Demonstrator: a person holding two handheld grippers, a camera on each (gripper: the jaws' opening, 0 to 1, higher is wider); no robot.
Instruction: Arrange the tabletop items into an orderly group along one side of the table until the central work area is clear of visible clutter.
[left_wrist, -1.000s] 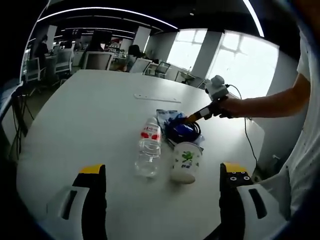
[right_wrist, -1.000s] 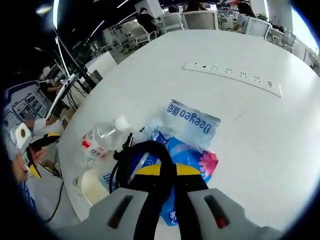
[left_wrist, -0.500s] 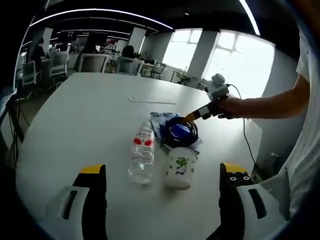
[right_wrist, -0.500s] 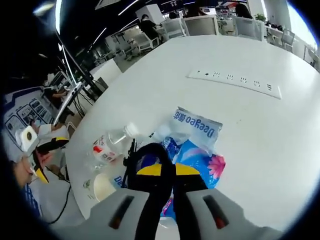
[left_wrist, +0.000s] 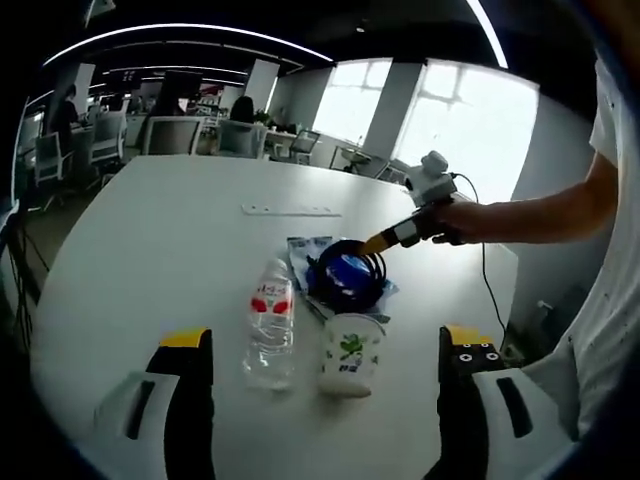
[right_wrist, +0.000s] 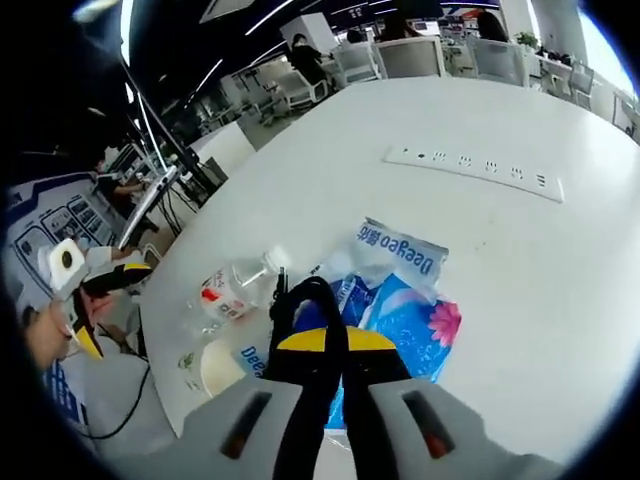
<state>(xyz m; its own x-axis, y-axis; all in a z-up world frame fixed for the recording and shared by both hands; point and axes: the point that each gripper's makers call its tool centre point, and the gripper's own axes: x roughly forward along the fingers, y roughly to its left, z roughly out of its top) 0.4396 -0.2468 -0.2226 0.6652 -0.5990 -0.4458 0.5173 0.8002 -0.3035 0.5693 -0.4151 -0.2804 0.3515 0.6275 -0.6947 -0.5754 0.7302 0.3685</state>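
My right gripper (right_wrist: 322, 342) is shut on a coil of black cable (right_wrist: 297, 303), held just above two blue tissue packs (right_wrist: 405, 322). In the left gripper view the cable coil (left_wrist: 345, 272) hangs from the right gripper (left_wrist: 380, 240), which reaches in from the right in a person's hand. A clear water bottle (left_wrist: 269, 322) lies on its side left of the coil, and a paper cup (left_wrist: 348, 353) with a green print stands in front of it. My left gripper (left_wrist: 325, 340) stays open, back from these items, holding nothing. The bottle (right_wrist: 232, 291) and cup (right_wrist: 214, 366) sit left of the coil.
A white power strip (left_wrist: 290, 210) lies flat on the round white table (left_wrist: 160, 230) beyond the items; the power strip (right_wrist: 470, 165) is far right. Office chairs (left_wrist: 175, 135) and desks ring the far side. The person's arm (left_wrist: 530, 215) spans the right. The left gripper (right_wrist: 100, 283) is off the table's edge.
The right gripper has risen a little with the cable coil, so the packs look smaller beneath it. The left view has drifted back; bottle and cup stay put.
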